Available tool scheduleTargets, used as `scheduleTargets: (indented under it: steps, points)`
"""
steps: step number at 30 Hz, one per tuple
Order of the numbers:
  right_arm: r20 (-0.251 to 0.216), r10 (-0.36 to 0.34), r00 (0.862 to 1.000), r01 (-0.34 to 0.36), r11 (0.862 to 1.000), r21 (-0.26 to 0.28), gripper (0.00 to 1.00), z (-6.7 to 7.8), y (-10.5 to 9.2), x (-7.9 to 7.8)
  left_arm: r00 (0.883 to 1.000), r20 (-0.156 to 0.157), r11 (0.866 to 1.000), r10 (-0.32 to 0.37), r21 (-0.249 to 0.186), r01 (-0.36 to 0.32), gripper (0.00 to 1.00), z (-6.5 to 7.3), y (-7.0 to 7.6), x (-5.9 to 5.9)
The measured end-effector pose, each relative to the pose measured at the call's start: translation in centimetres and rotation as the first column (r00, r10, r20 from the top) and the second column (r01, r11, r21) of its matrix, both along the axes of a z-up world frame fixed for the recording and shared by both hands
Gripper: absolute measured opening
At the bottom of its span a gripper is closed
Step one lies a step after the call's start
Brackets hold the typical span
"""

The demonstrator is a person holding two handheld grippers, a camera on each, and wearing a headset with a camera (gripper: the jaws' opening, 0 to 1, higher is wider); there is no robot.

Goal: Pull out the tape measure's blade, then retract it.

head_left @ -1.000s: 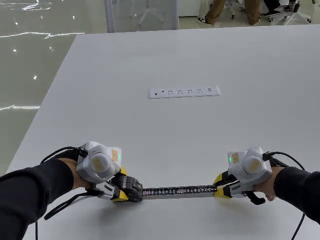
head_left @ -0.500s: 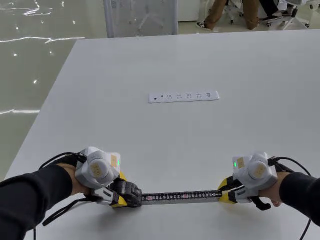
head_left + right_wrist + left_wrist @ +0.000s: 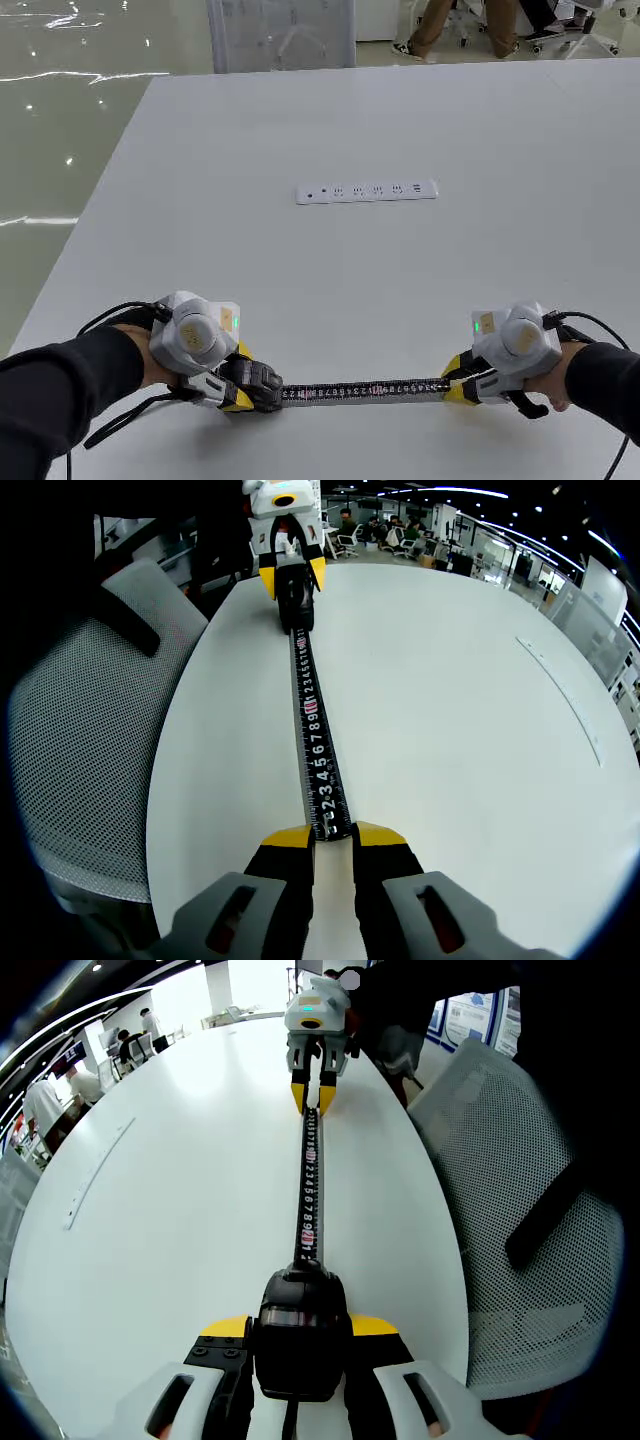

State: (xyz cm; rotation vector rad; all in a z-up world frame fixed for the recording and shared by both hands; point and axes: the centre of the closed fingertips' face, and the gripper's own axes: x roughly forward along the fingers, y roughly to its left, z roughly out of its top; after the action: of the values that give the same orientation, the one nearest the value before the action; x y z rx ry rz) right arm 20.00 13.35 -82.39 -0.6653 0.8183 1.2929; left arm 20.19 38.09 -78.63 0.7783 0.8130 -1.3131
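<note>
The tape measure (image 3: 258, 383) lies near the front edge of the white table (image 3: 400, 120), its black case clamped between the yellow-tipped jaws of the left gripper (image 3: 240, 387). In the left gripper view the case covers the gap between those jaws, so its underside and rear are hidden. The blade (image 3: 365, 390) is drawn out flat along the tabletop from the case to the right gripper (image 3: 457, 379), whose jaws are closed on the blade's far end. The end hook is tucked between those 2 jaws and cannot be made out. In the right gripper view the numerals 2 to 9 read clearly just ahead of the jaws; in the head view the markings are too small to read.

From above, each gripper's pale body covers much of its own jaws, leaving little more than the yellow tips in sight. Dark sleeves run off the bottom corners of the head view. A white power strip (image 3: 368, 190) sits flat well beyond the blade, mid-table. A grey mesh chair (image 3: 520, 1210) stands beside the table, cut off by the view's edge.
</note>
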Motion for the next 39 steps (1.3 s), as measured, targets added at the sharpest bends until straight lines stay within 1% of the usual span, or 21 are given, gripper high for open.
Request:
scheduleTargets:
  steps: [9, 29, 33, 35, 39]
  points:
    - [-0.006, -0.006, 1.000, 0.006, 1.000, -0.005, 0.10, 0.00, -0.47, 0.06, 1.000, 0.002, 1.000, 0.001, 0.000, -0.001, 0.31, -0.03, 0.00, 0.03]
    - [-0.009, -0.006, 1.000, 0.006, 1.000, -0.005, 0.11, -0.10, -0.40, 0.07, 1.000, 0.009, 1.000, 0.010, -0.009, -0.010, 0.31, 0.06, -0.08, 0.06]
    - [-0.001, 0.023, 1.000, -0.023, 0.999, -0.036, 0.11, -0.11, -0.22, 0.00, 1.000, 0.018, 1.000, 0.014, -0.011, -0.014, 0.31, 0.02, -0.10, 0.14]
    - [0.002, 0.032, 0.999, -0.032, 0.999, -0.044, 0.12, -0.14, -0.29, 0.00, 1.000, 0.017, 1.000, 0.022, -0.013, -0.022, 0.31, 0.06, -0.11, 0.10]
    - [0.008, 0.046, 0.999, -0.046, 0.997, -0.058, 0.12, -0.17, -0.34, 0.10, 1.000, 0.026, 1.000, 0.017, -0.015, -0.017, 0.31, 0.06, -0.11, 0.16]
